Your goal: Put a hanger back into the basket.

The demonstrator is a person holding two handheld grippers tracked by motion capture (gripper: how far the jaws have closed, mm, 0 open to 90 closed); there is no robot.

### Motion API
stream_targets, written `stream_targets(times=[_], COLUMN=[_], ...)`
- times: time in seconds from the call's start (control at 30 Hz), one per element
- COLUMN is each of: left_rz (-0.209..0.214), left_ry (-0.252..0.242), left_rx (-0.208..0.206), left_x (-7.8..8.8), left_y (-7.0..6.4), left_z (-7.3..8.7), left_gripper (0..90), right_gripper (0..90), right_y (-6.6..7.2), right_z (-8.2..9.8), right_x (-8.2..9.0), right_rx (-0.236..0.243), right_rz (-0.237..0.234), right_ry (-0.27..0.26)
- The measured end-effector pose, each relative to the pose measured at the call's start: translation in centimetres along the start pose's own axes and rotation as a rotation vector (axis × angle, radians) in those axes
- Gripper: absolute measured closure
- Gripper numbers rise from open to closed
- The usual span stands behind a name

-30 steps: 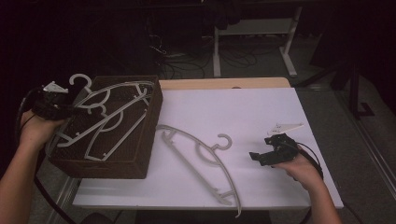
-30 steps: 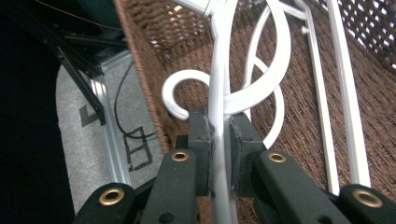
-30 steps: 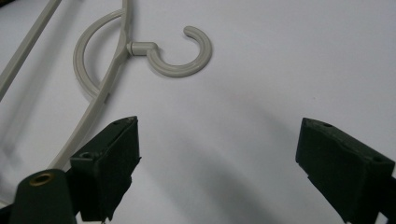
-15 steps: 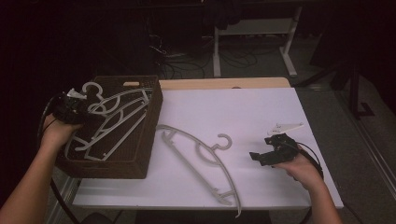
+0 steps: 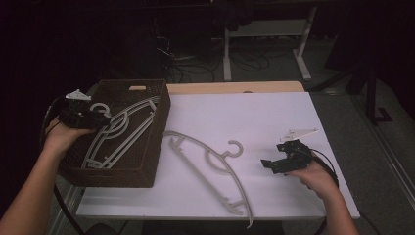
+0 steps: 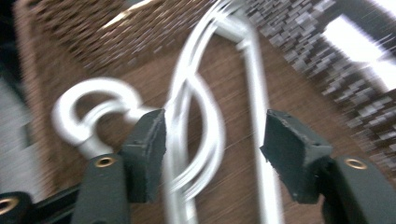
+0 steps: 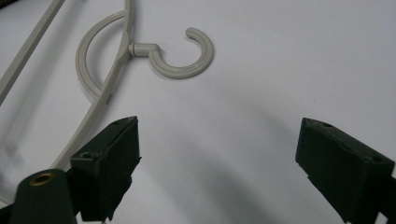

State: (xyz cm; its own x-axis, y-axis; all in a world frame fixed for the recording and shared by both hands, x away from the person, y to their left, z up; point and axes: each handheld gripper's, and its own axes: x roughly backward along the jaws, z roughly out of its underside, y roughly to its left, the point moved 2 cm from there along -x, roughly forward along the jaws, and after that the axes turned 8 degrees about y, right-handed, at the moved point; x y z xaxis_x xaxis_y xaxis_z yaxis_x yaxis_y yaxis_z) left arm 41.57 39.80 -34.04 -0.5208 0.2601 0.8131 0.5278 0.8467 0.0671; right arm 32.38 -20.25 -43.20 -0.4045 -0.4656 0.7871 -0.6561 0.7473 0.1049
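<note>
A dark brown wicker basket (image 5: 113,177) stands at the table's left and holds a white plastic hanger (image 5: 122,129). My left gripper (image 5: 95,117) hovers at the basket's left rim by the hanger's hook. Its jaws have just been opening: in the left gripper view the blurred hanger (image 6: 187,93) passes between the left gripper's (image 6: 212,135) spread pads without being pressed, over the basket's weave (image 6: 84,28). A second, beige hanger (image 5: 226,154) lies flat on the white table top. My right gripper (image 5: 266,164) stays open just right of it, with that hanger's hook (image 7: 180,72) ahead of the right gripper (image 7: 219,149).
The white table top (image 5: 274,117) stretches from the basket to the right edge, with a wooden strip (image 5: 230,87) along its back. Beyond it, the dark floor holds cables and the legs of a white desk (image 5: 266,29).
The left hand has carried the white hanger rightward and down into the basket, and its jaws have gone from shut on the hanger to open. The right hand has kept still.
</note>
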Motion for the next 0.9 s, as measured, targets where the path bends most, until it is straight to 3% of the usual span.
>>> stream_targets(times=[0.17,0.2,0.23,0.33,0.47,0.63,0.9], left_rz=[0.143,0.143,0.189,0.247,0.307,0.351,0.435], left_ry=[-0.080,-0.080,-0.106,-0.141,-0.178,-0.204,-0.228], left_rx=[-0.027,-0.027,-0.040,-0.055,-0.070,-0.102,-0.172], left_x=[0.0,0.0,0.0,0.0,0.0,-0.1,-0.9], left_y=[-2.5,-2.5,-3.4,-4.7,-6.3,-8.6,-13.6], left_z=[-1.5,-1.5,-2.0,-2.8,-3.6,-4.6,-5.8], left_gripper=[31.7,31.1,31.1,28.6,24.9,18.8,12.0], right_gripper=[13.1,13.1,13.1,13.1,13.1,13.1,13.2], right_y=[0.0,0.0,0.0,-0.1,-0.1,-0.1,0.1], right_z=[0.0,0.0,0.0,0.0,0.0,-0.1,-0.3], right_x=[0.0,0.0,-0.1,-0.1,0.0,0.2,0.2], right_rx=[0.002,0.002,0.002,0.000,-0.001,-0.001,0.008], right_rz=[0.000,0.000,0.000,-0.001,-0.003,-0.003,-0.007], right_ry=[0.003,0.003,0.004,0.004,-0.001,-0.004,-0.002])
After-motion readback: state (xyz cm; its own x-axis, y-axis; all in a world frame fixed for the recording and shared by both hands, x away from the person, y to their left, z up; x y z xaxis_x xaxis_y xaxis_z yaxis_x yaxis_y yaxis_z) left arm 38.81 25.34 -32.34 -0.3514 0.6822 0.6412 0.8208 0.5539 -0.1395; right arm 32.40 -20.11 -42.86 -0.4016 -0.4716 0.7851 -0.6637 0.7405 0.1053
